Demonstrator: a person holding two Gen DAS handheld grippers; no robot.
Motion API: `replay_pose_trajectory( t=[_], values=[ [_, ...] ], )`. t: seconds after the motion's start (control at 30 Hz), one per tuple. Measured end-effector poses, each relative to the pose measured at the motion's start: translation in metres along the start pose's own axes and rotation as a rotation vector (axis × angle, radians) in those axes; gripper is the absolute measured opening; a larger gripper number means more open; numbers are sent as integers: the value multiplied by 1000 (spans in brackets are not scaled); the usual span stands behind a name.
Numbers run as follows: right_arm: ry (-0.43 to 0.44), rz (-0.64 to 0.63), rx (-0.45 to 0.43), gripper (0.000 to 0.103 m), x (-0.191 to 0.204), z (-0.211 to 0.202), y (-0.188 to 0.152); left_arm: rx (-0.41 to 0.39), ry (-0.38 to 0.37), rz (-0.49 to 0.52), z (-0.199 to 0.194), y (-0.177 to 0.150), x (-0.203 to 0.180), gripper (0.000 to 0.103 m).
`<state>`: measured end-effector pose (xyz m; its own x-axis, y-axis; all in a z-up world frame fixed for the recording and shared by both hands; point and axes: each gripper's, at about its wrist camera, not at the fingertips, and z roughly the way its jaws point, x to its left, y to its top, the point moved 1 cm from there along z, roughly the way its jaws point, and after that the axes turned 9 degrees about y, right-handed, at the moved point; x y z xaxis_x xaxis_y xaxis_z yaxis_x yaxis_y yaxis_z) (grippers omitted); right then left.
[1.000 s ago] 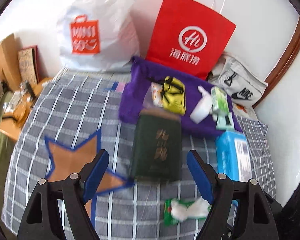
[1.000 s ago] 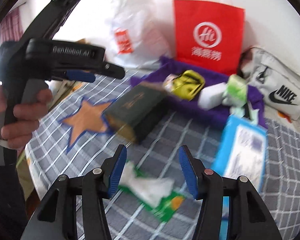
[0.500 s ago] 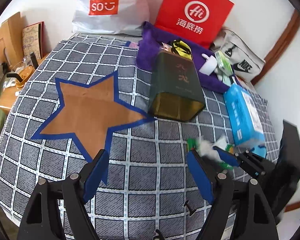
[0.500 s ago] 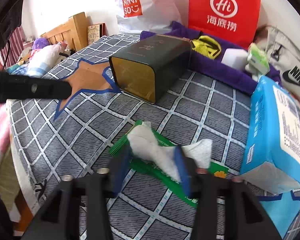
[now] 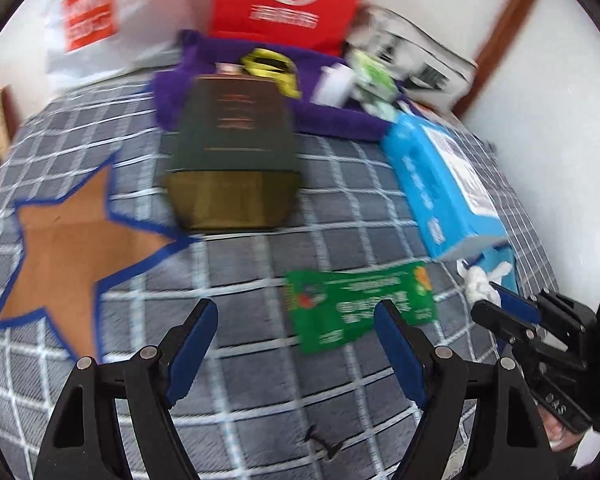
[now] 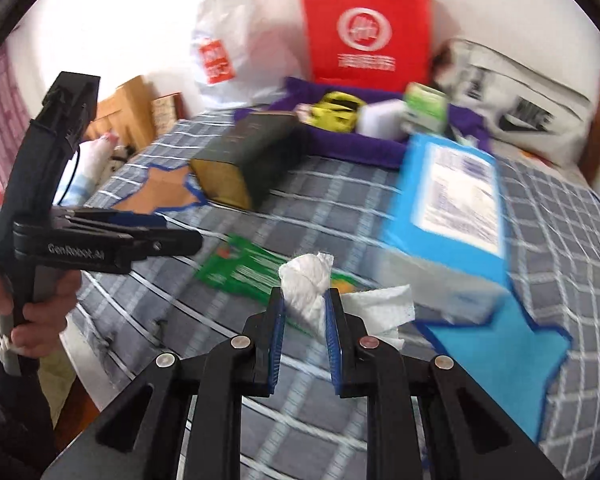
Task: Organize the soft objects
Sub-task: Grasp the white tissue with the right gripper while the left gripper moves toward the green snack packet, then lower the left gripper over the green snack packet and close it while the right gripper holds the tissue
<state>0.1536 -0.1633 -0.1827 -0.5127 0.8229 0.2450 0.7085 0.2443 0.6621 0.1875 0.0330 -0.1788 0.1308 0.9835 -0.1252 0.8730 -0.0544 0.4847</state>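
A crumpled white tissue [image 6: 306,280] stands up between the blue pads of my right gripper [image 6: 304,300], whose jaws are closing and pinch it just above a flat green packet [image 6: 239,268] on the checked bedspread. In the left wrist view the same tissue [image 5: 480,280] sticks out of the right gripper [image 5: 508,304] at the far right. My left gripper [image 5: 295,306] hangs open over the bedspread, with the green packet [image 5: 360,304] just beyond its right finger and nothing between the jaws. A hand holds the left gripper [image 6: 159,228] at the left of the right wrist view.
A blue tissue pack [image 5: 440,184] lies to the right and a dark green box [image 5: 231,140] on its side in the middle. Behind them a purple cloth [image 5: 340,120] bears small items. A red paper bag [image 5: 287,0], a white plastic bag [image 5: 87,20] and a white sports bag [image 6: 520,96] line the wall.
My right gripper closed on the white tissue and lifted it off the green packet. My left gripper came down and nearer to the packet, still open.
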Motion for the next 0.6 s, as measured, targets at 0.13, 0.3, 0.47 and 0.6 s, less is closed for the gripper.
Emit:
replay_pose_trajectory(
  t=[0.13,0.3,0.47,0.6],
  values=[
    [-28,69,-4,19,-29,-9,-16,12,-41,72,11,9,-22,79],
    [-44,118,-1,19,-51,-14,-30,14,-43,154,22,19,-44,79],
    [-52,145,11,20,-66,-12,-38,29,-89,218,32,23,-61,79],
    [-42,145,12,20,-68,-11,-40,59,-77,235,47,23,-65,79]
  ],
)
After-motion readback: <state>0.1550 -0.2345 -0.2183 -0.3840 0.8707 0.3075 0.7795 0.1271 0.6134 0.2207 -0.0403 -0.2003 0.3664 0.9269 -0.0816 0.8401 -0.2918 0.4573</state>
